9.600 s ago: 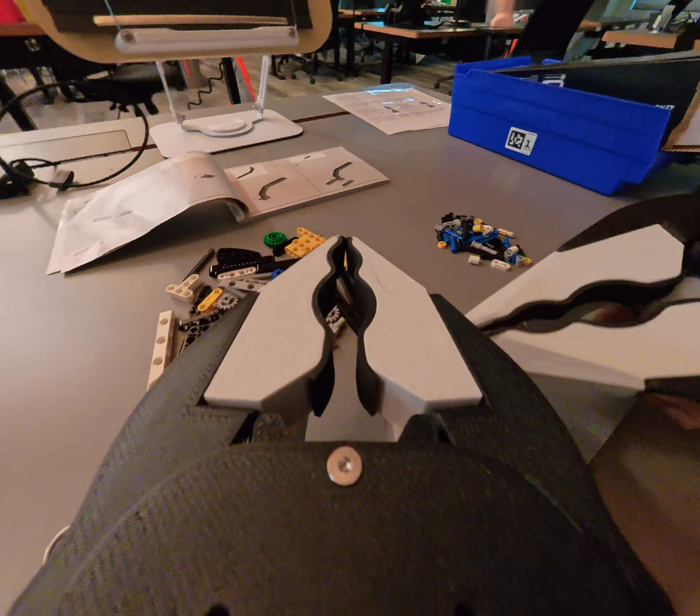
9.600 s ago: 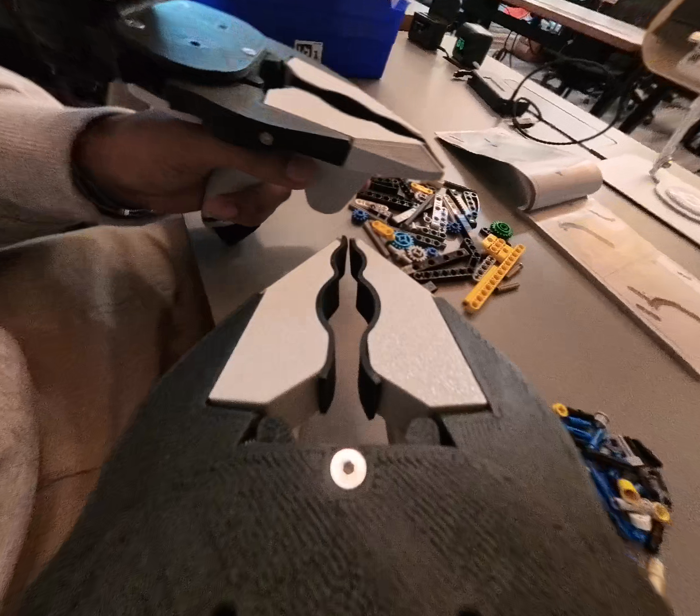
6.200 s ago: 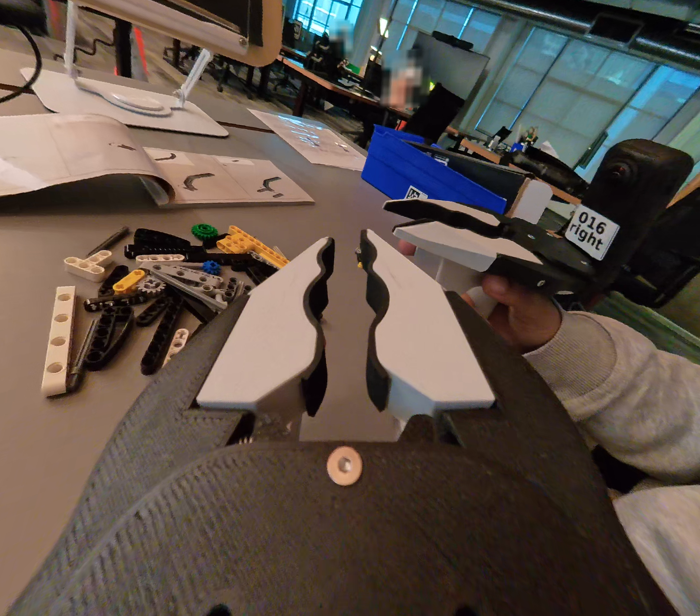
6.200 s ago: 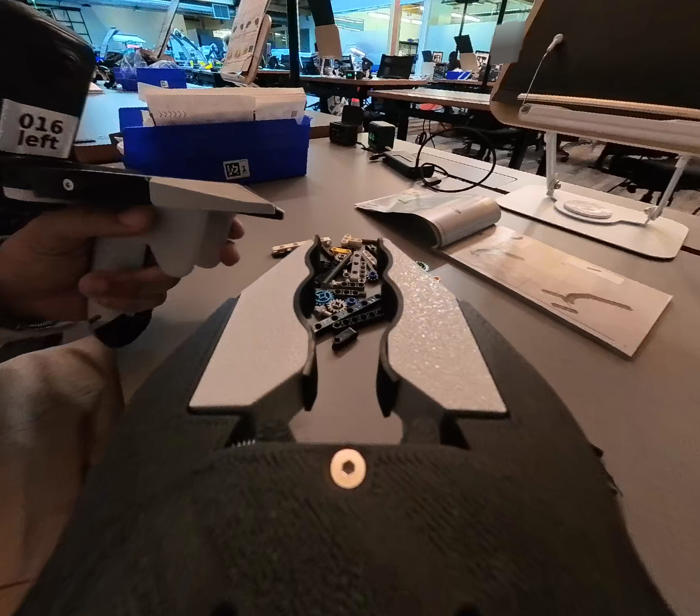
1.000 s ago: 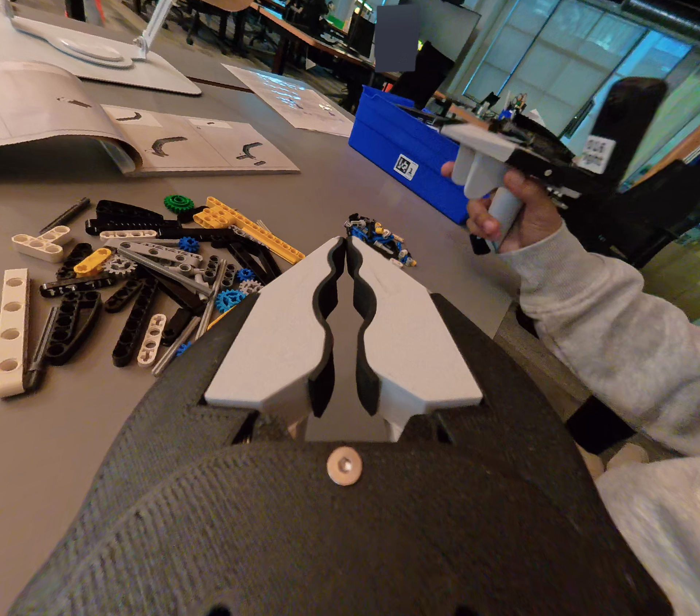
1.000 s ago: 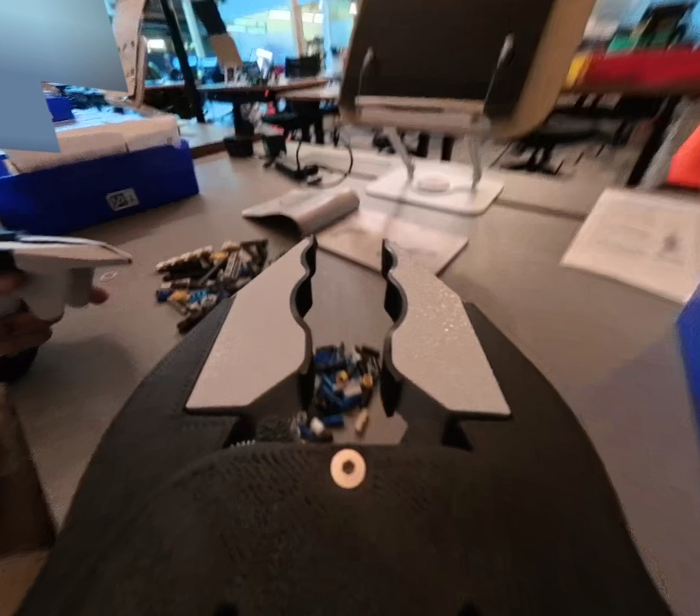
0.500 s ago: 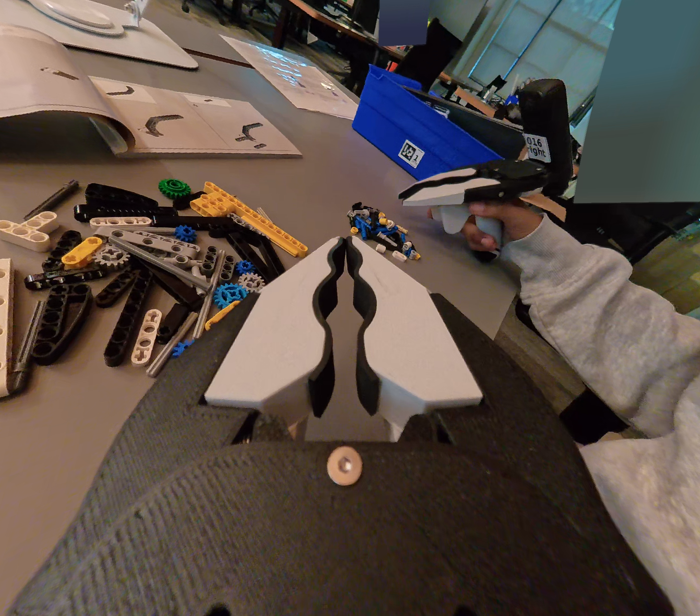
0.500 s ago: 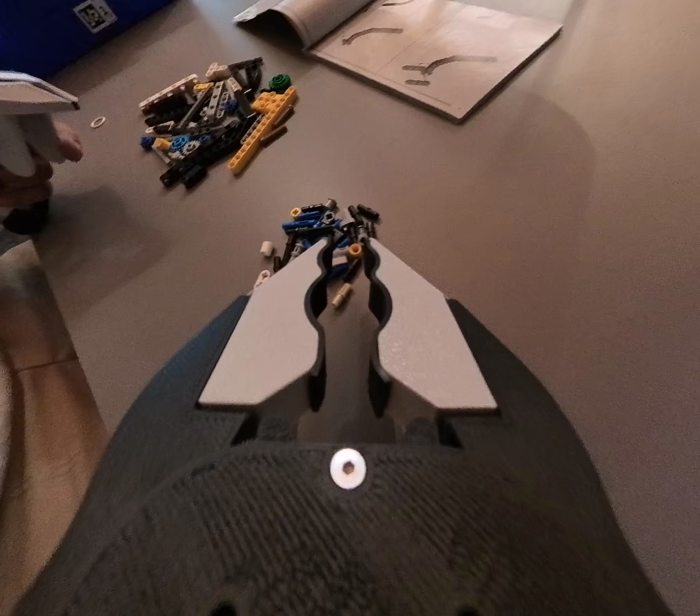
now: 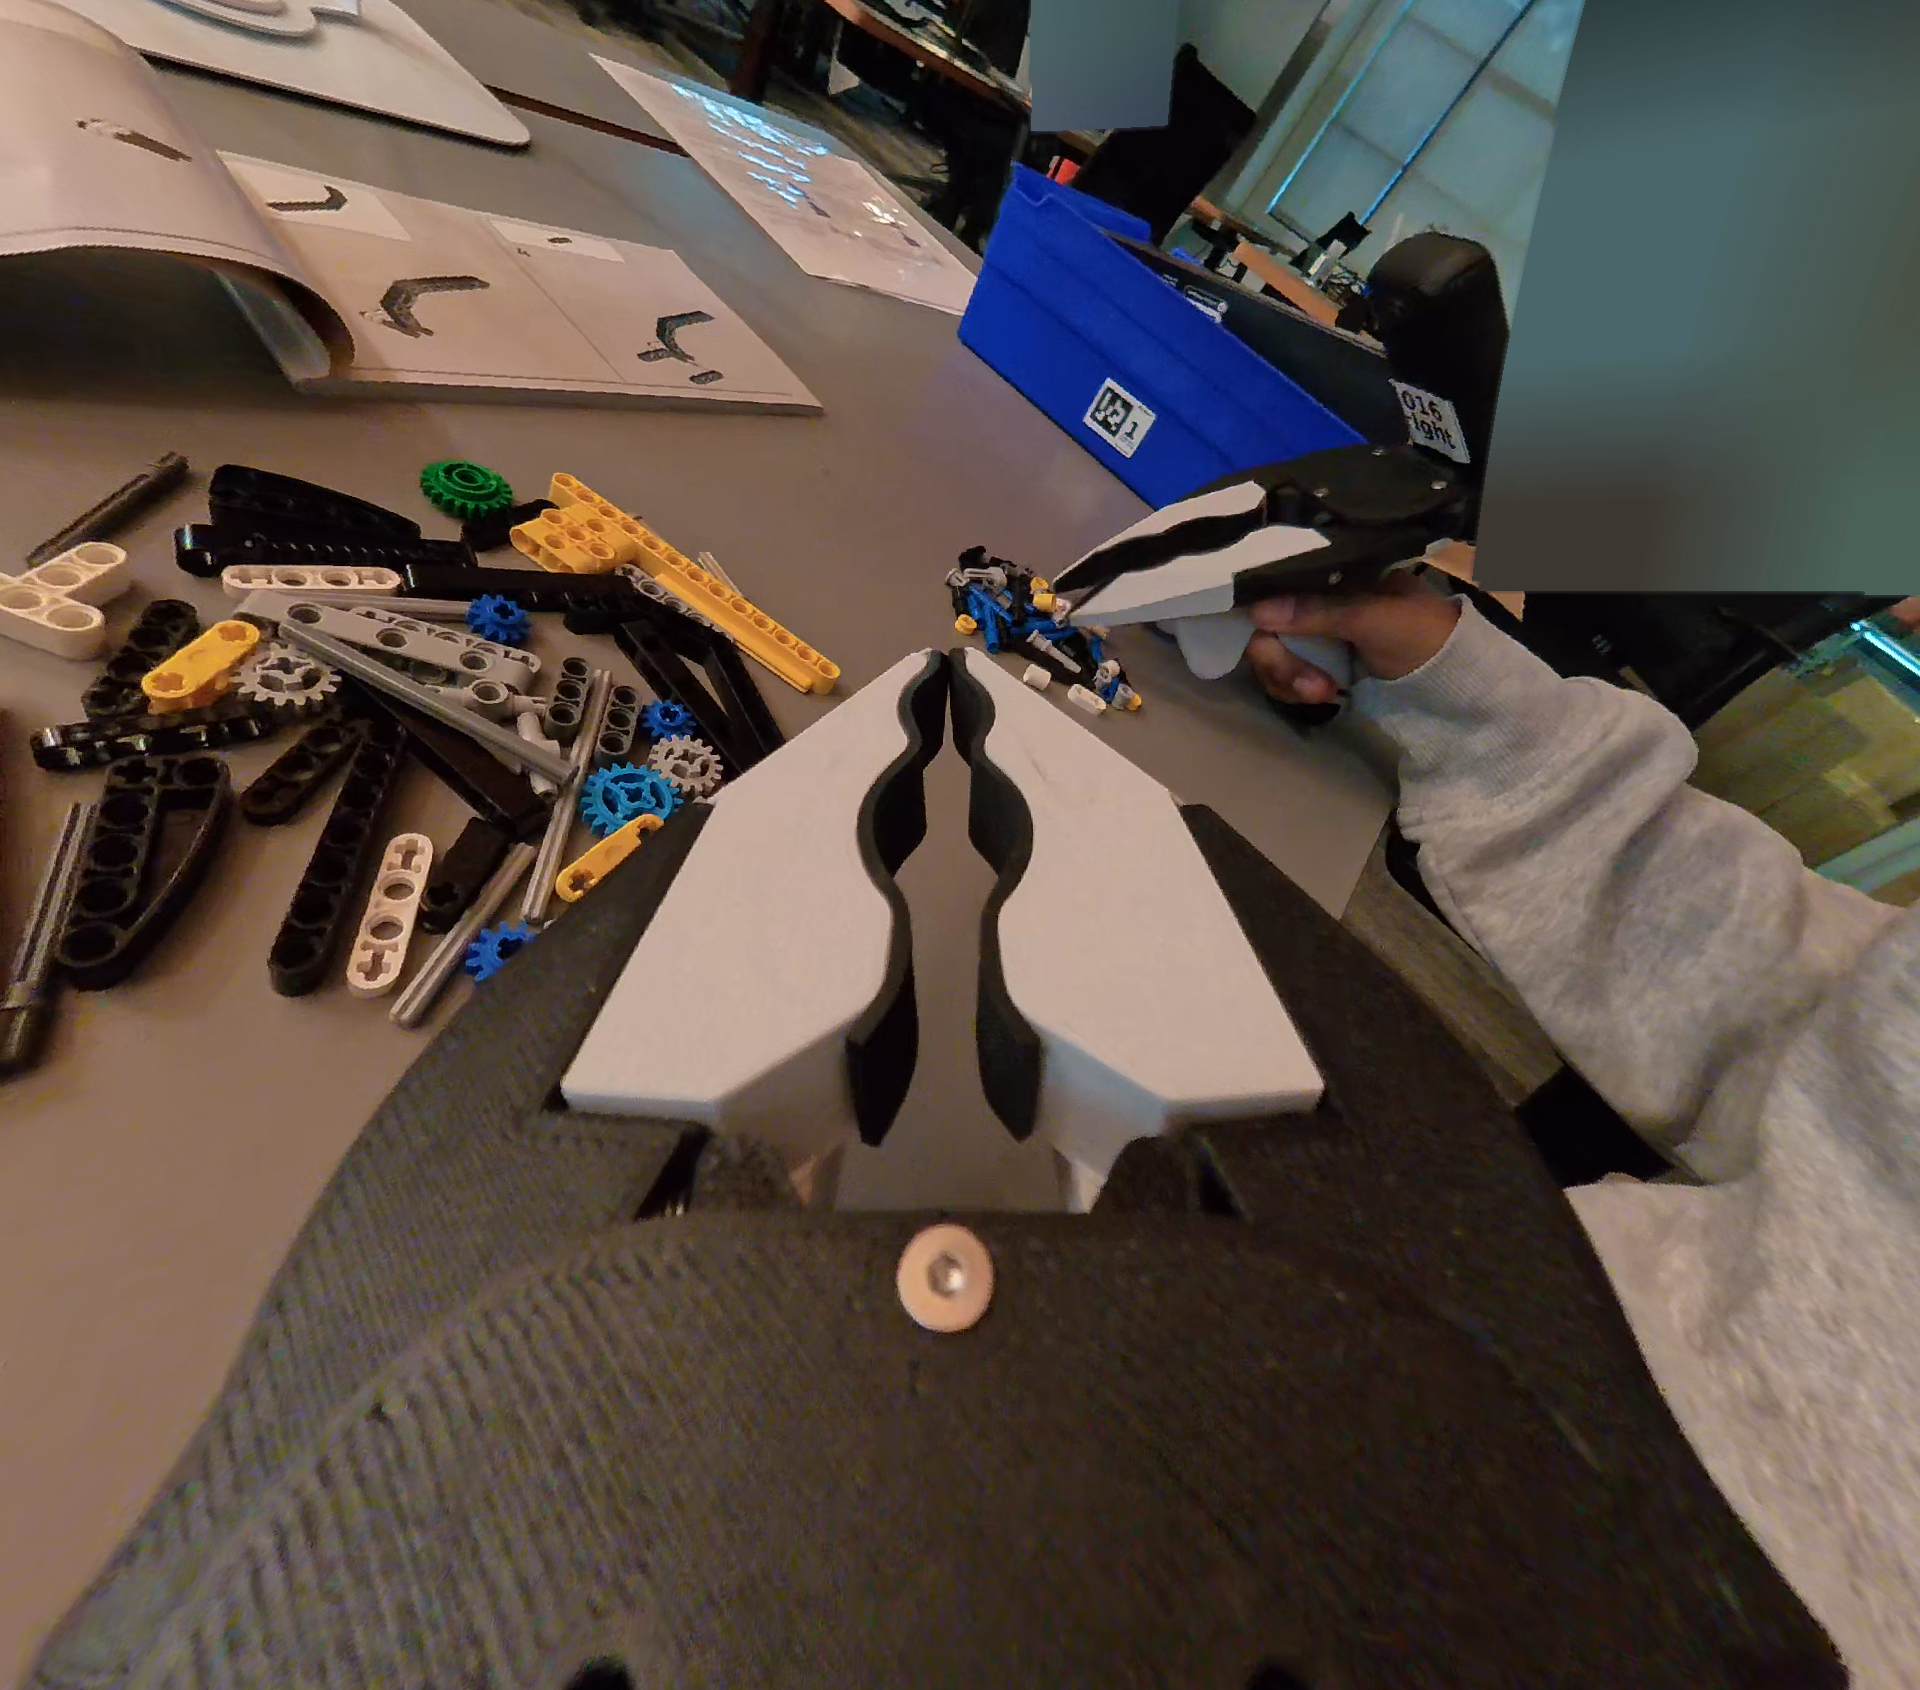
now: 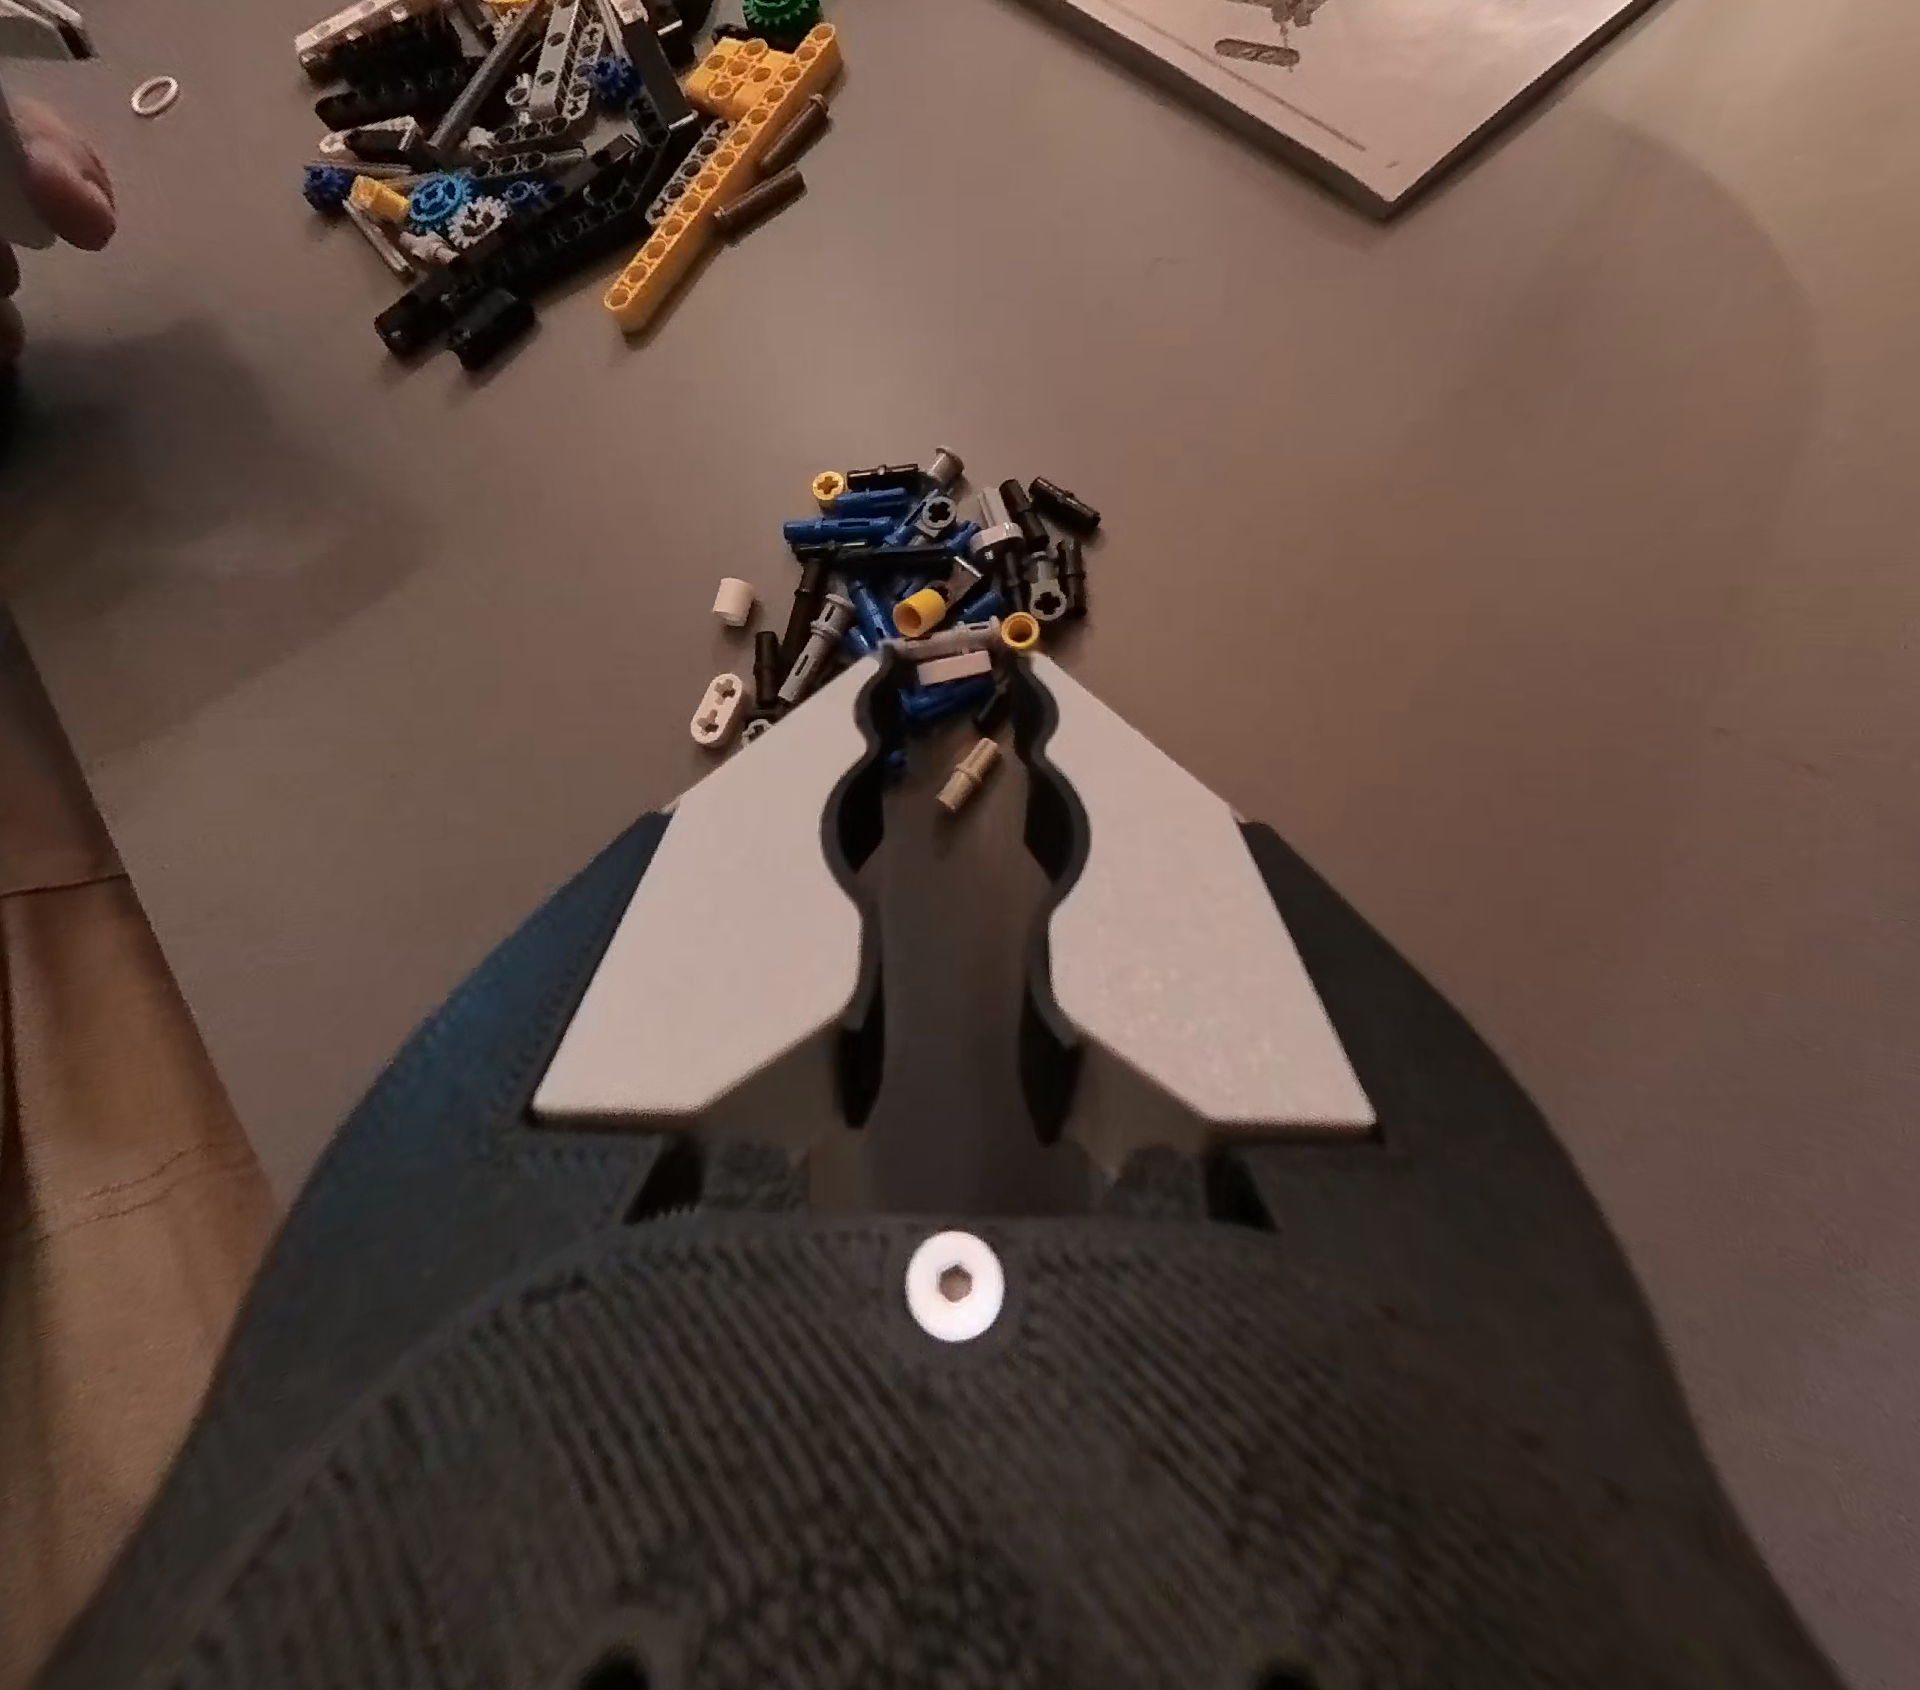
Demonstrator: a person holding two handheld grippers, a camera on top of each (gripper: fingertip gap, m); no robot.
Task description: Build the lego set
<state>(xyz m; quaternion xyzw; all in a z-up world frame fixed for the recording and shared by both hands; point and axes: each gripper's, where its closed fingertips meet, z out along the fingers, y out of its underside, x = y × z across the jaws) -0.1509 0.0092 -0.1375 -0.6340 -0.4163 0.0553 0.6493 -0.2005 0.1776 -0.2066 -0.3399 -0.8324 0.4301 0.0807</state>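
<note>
Two heaps of loose parts found on the desk [image 9: 883, 487]. Farthest left, met the big heap of beams and gears [image 9: 416, 705], lying untouched below the open instruction booklet [image 9: 468, 310]. Next, noted the left gripper [image 9: 948, 664], pressed together on nothing and hanging above the desk just beside that heap, much as half a second before. To its right, spotted the small heap of pins [image 9: 1023, 617]. There saw the real change: found the right gripper [image 10: 951, 653], a second earlier held high and spread wide, now tipped down into the near edge of the pins and narrowed to a slim gap, with a pale grey piece [image 10: 951, 666] across the tips. Could not tell whether pinched or merely touched. Farthest right, passed over the blue bin [image 9: 1122, 352], well apart. Judged a pin pick begun, an early step, with nothing yet joined. Feared neighbouring pins clinging or scattering on the lift.
</note>
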